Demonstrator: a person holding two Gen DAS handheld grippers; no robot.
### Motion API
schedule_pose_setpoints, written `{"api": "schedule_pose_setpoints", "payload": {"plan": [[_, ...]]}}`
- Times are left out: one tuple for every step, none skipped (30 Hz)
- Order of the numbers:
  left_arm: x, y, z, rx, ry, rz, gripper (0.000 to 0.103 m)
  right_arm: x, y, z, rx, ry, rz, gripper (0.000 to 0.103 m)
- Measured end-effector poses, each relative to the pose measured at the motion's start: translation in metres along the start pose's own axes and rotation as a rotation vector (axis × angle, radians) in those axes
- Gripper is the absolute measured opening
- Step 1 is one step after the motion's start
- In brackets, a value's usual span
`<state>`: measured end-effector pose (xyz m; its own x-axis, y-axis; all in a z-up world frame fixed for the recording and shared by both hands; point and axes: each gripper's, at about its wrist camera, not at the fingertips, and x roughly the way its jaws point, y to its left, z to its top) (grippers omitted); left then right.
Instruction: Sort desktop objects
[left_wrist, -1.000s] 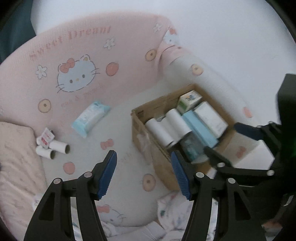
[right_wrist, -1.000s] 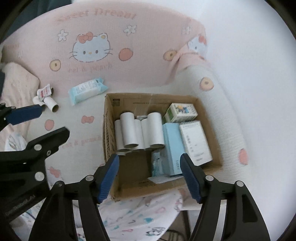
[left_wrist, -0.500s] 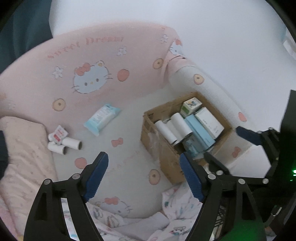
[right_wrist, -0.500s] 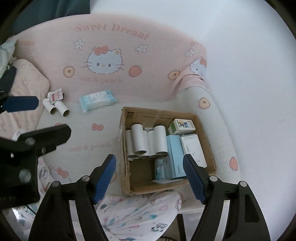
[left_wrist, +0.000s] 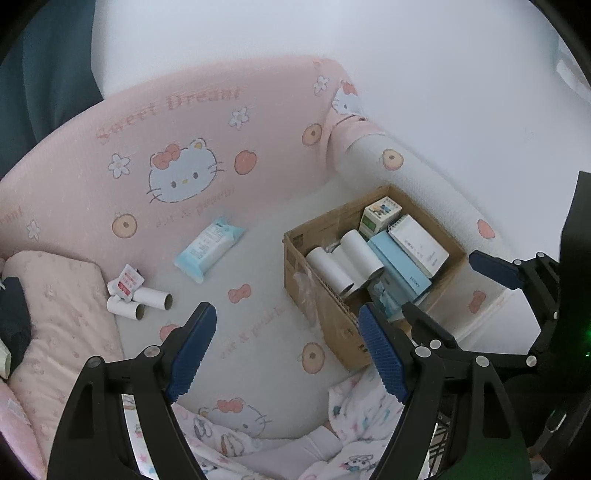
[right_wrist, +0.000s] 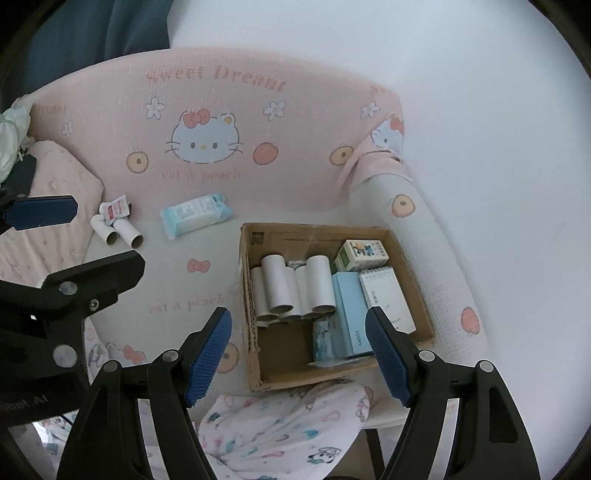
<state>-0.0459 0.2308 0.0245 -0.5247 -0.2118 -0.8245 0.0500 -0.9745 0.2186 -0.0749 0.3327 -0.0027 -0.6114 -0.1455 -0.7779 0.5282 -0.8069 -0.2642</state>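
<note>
Down through the left wrist view, the left gripper (left_wrist: 286, 347) hangs with its blue pads spread wide and nothing between them; its jaws have just been opening. Below it lies a pink cat-print couch (left_wrist: 192, 133). A cardboard box (left_wrist: 332, 325) sits on the seat to the right, packed with white paper tubes (left_wrist: 341, 264), a light blue box (left_wrist: 400, 264), a notepad (left_wrist: 419, 243) and a small green-and-white carton (left_wrist: 380, 216) at the far corner. Out on the seat, well apart from the box, a blue wipes pack (left_wrist: 208, 249) lies flat. Further left, two loose tubes (left_wrist: 142, 302) lie side by side against a pink cushion (left_wrist: 55, 295), with a small red-and-white sachet (left_wrist: 127, 282) touching them. The right gripper (left_wrist: 461, 284) reaches in from the right, over the box's near corner.

Now the right wrist view: the right gripper (right_wrist: 299, 350) is likewise wide and empty, its jaws having just been opening, and it hovers over the box's (right_wrist: 402, 243) near end. The tubes (right_wrist: 291, 286) fill the left side, the blue box (right_wrist: 349, 310) and notepad (right_wrist: 386, 299) the right. The wipes (right_wrist: 195, 216) lie beyond the box, and the loose tubes (right_wrist: 118, 230) with the sachet (right_wrist: 116, 210) lie farther left, near the left gripper (right_wrist: 99, 236). A printed blanket (right_wrist: 280, 428) bunches against the box's near edge.
</note>
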Motion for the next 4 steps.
{"api": "schedule_pose_setpoints", "payload": {"plan": [[0.0010, -0.0020, -0.0001, 0.002, 0.004, 0.003, 0.082, 0.0005, -0.0013, -0.0008, 0.005, 0.002, 0.004, 0.073], [0.0016, -0.0031, 0.0001, 0.005, 0.007, 0.004, 0.082, 0.0007, -0.0025, -0.0017, 0.010, 0.001, 0.004, 0.073], [0.0021, -0.0046, 0.0002, 0.009, 0.012, 0.008, 0.082, 0.0007, -0.0033, -0.0022, 0.012, 0.001, 0.005, 0.073], [0.0023, -0.0055, 0.0005, 0.013, 0.013, 0.011, 0.082, 0.0004, -0.0044, -0.0028, 0.016, -0.001, 0.010, 0.073]]}}
